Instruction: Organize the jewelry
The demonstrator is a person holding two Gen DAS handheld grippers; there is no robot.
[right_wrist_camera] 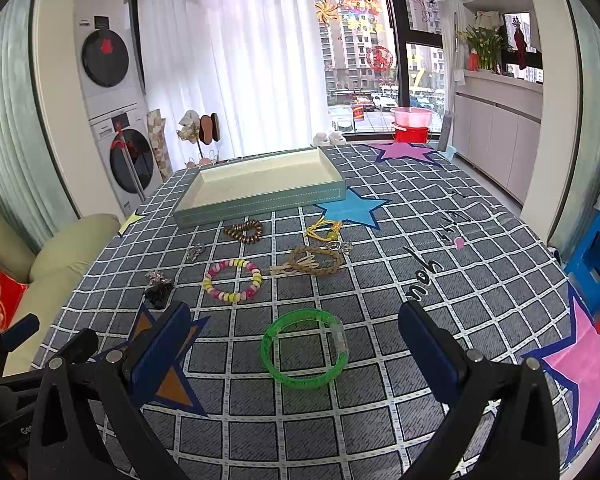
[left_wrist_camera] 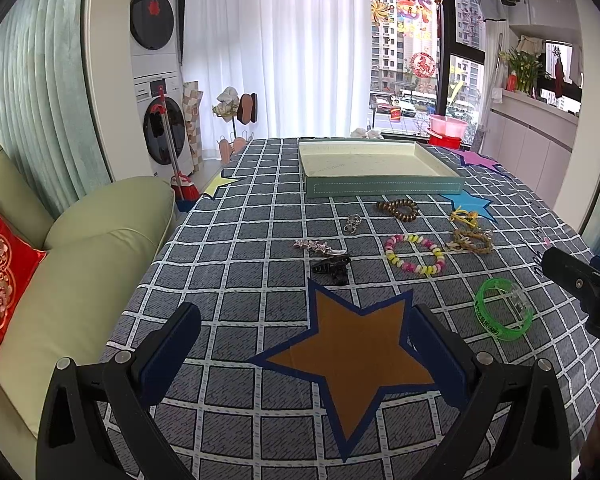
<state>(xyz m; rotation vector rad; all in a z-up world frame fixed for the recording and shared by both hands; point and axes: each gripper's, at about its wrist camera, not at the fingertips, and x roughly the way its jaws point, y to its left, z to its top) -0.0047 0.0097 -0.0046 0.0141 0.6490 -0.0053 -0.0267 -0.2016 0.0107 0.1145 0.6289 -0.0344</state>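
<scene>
**Jewelry scattered below the tray**

Both grippers hang with fingers spread wide, holding nothing. The left gripper (left_wrist_camera: pixel 300 344) frames an orange star (left_wrist_camera: pixel 352 356) at lower centre. The right gripper (right_wrist_camera: pixel 296 344) frames a green bangle (right_wrist_camera: pixel 304 348). A bead bracelet (right_wrist_camera: pixel 232 280), a brown bracelet (right_wrist_camera: pixel 244 232) and a black hair clip (left_wrist_camera: pixel 332 266) lie mid-frame, below the tray (right_wrist_camera: pixel 260 200), which holds nothing.

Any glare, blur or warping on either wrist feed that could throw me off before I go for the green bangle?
Left wrist: daylit and sharp, green bangle far right where fisheye bends the grid. Right wrist: bangle central and crisp, window blown out behind the tray, no glare on the cloth.
</scene>
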